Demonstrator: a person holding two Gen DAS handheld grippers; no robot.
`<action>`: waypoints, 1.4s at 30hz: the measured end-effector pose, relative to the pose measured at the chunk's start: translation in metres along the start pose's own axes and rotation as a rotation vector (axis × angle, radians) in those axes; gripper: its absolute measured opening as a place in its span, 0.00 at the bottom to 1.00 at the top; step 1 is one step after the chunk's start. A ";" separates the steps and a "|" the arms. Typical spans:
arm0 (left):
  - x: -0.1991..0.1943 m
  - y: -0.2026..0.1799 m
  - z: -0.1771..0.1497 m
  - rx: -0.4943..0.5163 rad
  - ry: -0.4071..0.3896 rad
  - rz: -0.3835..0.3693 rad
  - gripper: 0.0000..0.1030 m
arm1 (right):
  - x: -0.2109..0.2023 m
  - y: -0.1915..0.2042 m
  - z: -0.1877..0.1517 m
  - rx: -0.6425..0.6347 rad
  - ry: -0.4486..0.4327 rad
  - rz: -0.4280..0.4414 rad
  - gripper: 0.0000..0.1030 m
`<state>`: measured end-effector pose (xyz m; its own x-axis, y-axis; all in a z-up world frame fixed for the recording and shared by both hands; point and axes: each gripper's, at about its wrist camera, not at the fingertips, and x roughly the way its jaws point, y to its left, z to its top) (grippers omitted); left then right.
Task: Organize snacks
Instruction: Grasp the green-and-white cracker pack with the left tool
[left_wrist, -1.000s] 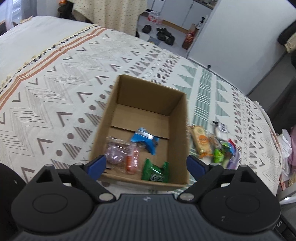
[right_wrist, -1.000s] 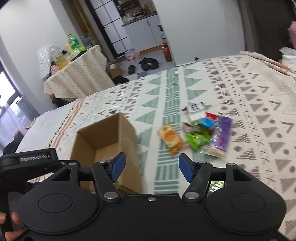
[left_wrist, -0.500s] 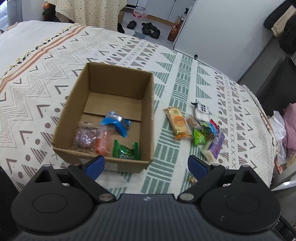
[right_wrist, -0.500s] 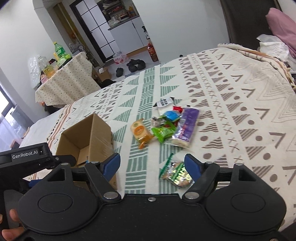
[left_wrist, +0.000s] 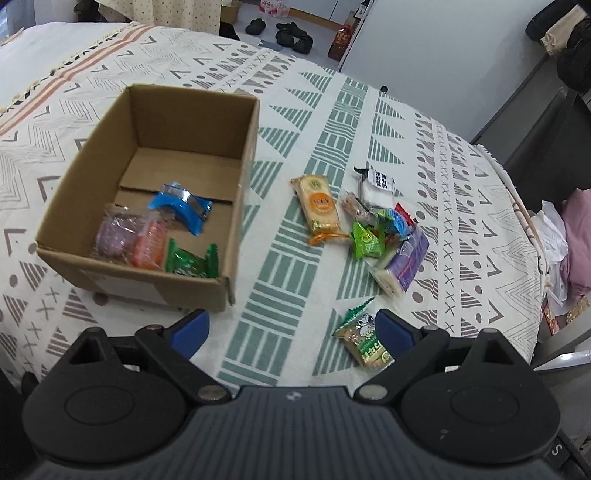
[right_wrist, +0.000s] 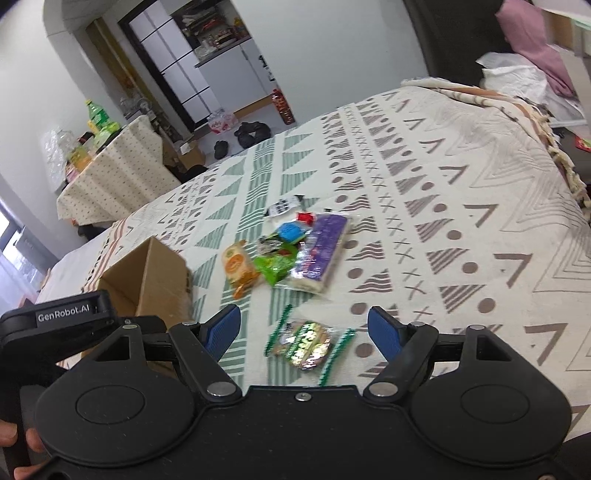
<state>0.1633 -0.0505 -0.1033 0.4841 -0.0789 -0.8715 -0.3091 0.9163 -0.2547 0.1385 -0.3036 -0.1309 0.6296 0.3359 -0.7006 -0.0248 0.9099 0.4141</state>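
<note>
An open cardboard box (left_wrist: 236, 177) (right_wrist: 162, 273) on the patterned bedspread holds several snack packets, among them a blue one (left_wrist: 181, 208) and a green one (left_wrist: 188, 262). Right of it lies a loose pile: an orange cracker pack (left_wrist: 319, 206) (right_wrist: 238, 267), a green packet (left_wrist: 365, 240) (right_wrist: 275, 266), a purple pack (left_wrist: 404, 260) (right_wrist: 323, 251). A green-edged snack packet (left_wrist: 364, 343) (right_wrist: 308, 343) lies apart, nearest me. My left gripper (left_wrist: 291, 328) is open and empty, hovering right of the box. My right gripper (right_wrist: 304, 328) is open and empty, just above the green-edged packet.
The bedspread (right_wrist: 461, 206) reaches a fringed edge at the right (right_wrist: 561, 158). A cloth-covered table with bottles (right_wrist: 110, 166) stands beyond the bed. Shoes (left_wrist: 291, 33) lie on the floor. Pink clothes (left_wrist: 576, 243) are heaped at the right.
Both grippers moved right, away from the box toward the snack pile. The green-edged packet came into view and now lies between my right gripper's open fingers. Both stayed open.
</note>
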 end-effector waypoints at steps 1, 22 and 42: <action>0.003 -0.003 -0.002 0.000 0.007 0.001 0.93 | 0.001 -0.005 0.000 0.013 0.003 0.011 0.73; 0.074 -0.062 -0.029 -0.086 0.097 -0.001 0.90 | 0.040 -0.073 -0.002 0.269 0.058 0.074 0.55; 0.120 -0.081 -0.031 -0.121 0.121 0.081 0.63 | 0.074 -0.096 -0.002 0.357 0.111 0.075 0.51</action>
<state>0.2215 -0.1466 -0.2002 0.3541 -0.0602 -0.9333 -0.4426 0.8683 -0.2240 0.1860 -0.3660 -0.2237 0.5482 0.4403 -0.7111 0.2165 0.7465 0.6291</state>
